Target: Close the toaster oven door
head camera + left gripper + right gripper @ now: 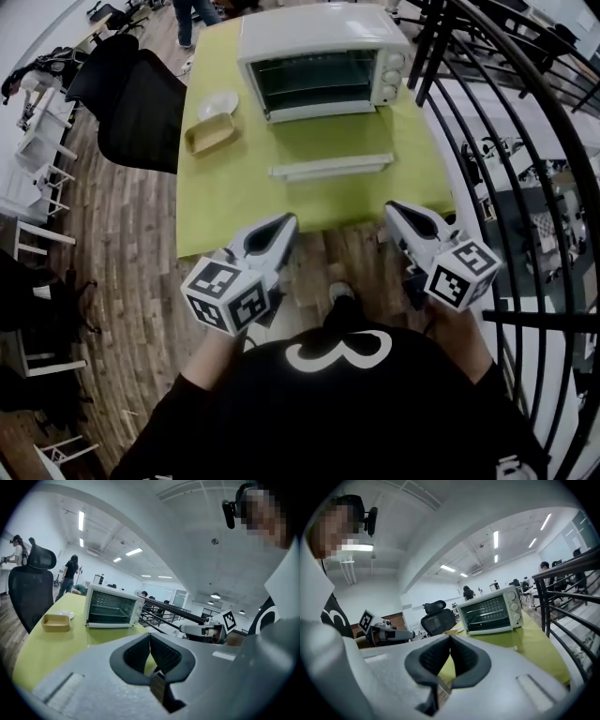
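The white toaster oven (323, 56) stands at the far end of the green table (220, 202), its door (328, 141) folded down flat with the white handle (330, 169) toward me. My left gripper (289, 221) is shut and empty, just short of the table's near edge. Level with it on the right, my right gripper (392, 206) is also shut and empty. In the left gripper view the oven (112, 606) lies ahead beyond the shut left gripper (150, 637). In the right gripper view the oven (490, 611) shows beyond the shut right gripper (450, 637).
A tan tray (211, 134) and a white dish (218, 103) sit on the table left of the oven. A black office chair (141, 103) stands at the table's left side. A black metal railing (506, 94) runs along the right. People stand in the background.
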Demonstrator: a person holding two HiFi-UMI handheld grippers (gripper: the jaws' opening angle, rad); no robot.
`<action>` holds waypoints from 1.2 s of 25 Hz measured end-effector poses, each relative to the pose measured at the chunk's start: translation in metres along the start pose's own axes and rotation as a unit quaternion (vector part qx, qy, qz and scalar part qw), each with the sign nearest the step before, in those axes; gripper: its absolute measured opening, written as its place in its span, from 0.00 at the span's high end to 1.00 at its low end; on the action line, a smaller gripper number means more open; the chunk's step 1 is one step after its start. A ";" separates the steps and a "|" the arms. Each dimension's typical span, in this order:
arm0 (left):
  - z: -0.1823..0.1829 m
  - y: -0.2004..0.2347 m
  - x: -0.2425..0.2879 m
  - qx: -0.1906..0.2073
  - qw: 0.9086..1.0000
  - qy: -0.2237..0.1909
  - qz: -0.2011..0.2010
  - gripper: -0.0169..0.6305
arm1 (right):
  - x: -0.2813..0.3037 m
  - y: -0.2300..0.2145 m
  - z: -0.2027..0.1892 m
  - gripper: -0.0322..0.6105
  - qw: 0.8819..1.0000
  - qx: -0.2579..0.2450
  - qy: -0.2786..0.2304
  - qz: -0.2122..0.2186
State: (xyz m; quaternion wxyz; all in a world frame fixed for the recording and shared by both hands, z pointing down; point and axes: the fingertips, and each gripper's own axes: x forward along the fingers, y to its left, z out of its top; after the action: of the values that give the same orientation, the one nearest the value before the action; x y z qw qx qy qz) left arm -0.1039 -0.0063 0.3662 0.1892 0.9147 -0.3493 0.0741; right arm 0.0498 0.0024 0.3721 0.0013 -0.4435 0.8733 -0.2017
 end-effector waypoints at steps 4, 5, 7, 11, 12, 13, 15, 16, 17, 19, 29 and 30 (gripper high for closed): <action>0.008 0.029 0.047 -0.007 1.000 0.009 0.029 0.95 | 0.025 -0.056 0.015 0.95 1.000 0.005 0.008 0.000; 0.011 0.034 0.059 -0.007 0.999 0.012 0.033 0.95 | 0.030 -0.069 0.018 0.95 1.000 0.007 0.011 0.001; 0.017 0.043 0.083 -0.003 0.999 0.017 0.041 0.95 | 0.041 -0.094 0.024 0.95 1.000 0.005 0.018 0.005; 0.025 0.060 0.118 0.000 0.998 0.022 0.054 0.95 | 0.061 -0.135 0.029 0.95 0.999 -0.008 0.034 0.008; 0.026 0.064 0.124 0.001 0.998 0.021 0.054 0.95 | 0.064 -0.144 0.029 0.95 0.999 -0.010 0.036 0.005; 0.028 0.067 0.128 0.004 0.998 0.020 0.055 0.95 | 0.067 -0.153 0.028 0.95 0.999 -0.012 0.039 0.003; 0.027 0.076 0.134 0.008 0.998 0.020 0.061 0.95 | 0.071 -0.167 0.024 0.95 0.999 -0.013 0.043 -0.001; 0.026 0.080 0.136 0.008 0.998 0.022 0.064 0.95 | 0.073 -0.172 0.022 0.95 0.999 -0.014 0.046 -0.003; 0.024 0.084 0.137 0.006 0.998 0.023 0.066 0.95 | 0.073 -0.176 0.018 0.95 0.999 -0.015 0.052 -0.006; 0.017 0.091 0.137 0.000 0.997 0.027 0.072 0.95 | 0.074 -0.184 0.008 0.94 0.997 -0.019 0.067 -0.014; -0.042 0.125 0.135 -0.009 0.992 0.085 0.097 0.81 | 0.080 -0.218 -0.047 0.76 0.989 -0.019 0.140 -0.053; -0.049 0.130 0.136 -0.008 0.991 0.092 0.102 0.81 | 0.080 -0.221 -0.053 0.76 0.988 -0.015 0.146 -0.057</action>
State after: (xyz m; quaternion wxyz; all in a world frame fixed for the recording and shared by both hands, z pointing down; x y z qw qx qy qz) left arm -0.0898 -0.1589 0.4854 0.2194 0.8621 -0.4224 0.1738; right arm 0.1623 -0.1572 0.5131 -0.1444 -0.4586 0.8402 -0.2509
